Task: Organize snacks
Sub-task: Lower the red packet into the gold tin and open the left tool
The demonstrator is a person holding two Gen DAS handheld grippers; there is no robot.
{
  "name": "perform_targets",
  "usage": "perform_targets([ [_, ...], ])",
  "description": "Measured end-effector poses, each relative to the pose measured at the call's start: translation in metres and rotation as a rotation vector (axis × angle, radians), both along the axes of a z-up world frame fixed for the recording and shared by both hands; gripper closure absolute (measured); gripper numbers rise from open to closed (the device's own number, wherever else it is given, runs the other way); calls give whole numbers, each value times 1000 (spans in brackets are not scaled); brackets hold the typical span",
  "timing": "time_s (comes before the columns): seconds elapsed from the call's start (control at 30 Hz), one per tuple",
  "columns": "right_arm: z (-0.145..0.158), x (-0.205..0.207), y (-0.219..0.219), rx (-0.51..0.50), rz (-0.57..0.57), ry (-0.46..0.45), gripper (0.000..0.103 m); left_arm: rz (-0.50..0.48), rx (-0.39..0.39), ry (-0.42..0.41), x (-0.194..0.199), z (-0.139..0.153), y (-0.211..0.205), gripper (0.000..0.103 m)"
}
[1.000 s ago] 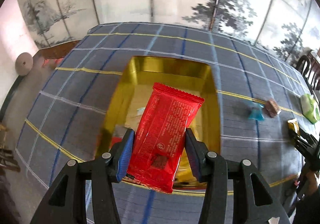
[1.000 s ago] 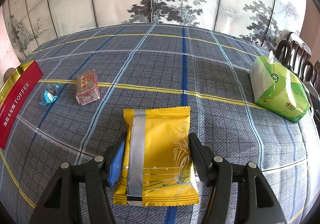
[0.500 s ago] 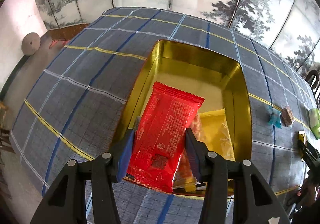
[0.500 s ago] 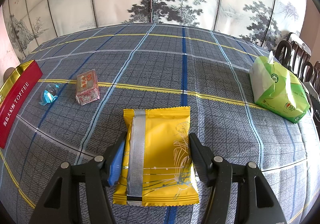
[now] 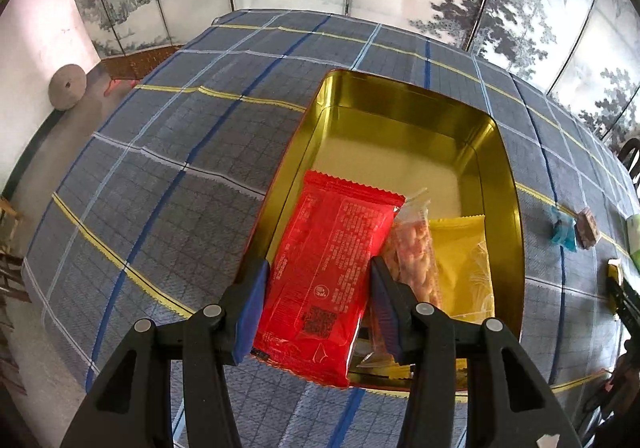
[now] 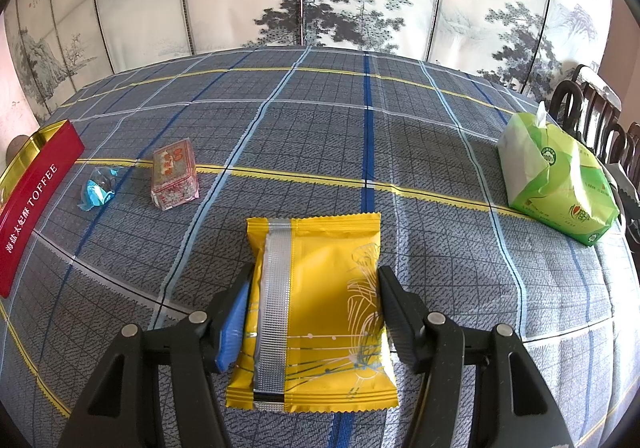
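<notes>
The left claw (image 5: 318,300) grips a red packet (image 5: 328,272) by its long edges, tilted over the near end of the gold tin (image 5: 404,115), where a clear peanut bag (image 5: 414,252) and a yellow packet (image 5: 464,260) already lie. The right claw (image 6: 312,310) holds another yellow packet (image 6: 316,308) above the cloth (image 6: 320,127), well away from the tin. If released here, the red packet's trailing end could catch on the rim and slide out onto the table.

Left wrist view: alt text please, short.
The left gripper holds a red foil snack packet between its fingers over an open gold metal tin. The tin holds a clear peanut packet and a yellow foil packet, on a blue-grey checked tablecloth.
</notes>
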State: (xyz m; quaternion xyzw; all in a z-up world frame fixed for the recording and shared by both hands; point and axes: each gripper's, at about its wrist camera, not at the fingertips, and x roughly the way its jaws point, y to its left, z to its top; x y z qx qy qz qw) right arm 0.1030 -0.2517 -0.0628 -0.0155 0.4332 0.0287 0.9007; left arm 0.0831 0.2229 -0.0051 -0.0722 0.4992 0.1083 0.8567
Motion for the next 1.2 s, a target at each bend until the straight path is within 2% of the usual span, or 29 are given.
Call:
perform_targets([
  [0.37, 0, 0, -1, -13, -52, 5, 43, -2, -2, -1, -1, 0, 0, 54],
  [0.6, 0, 2, 0, -19, -101, 23, 43, -11, -16, -17, -7, 1, 2, 40],
  [1.2, 4, 1, 8, -34, -185, 62, 43, -90, 60, -119, -37, 29, -15, 26],
])
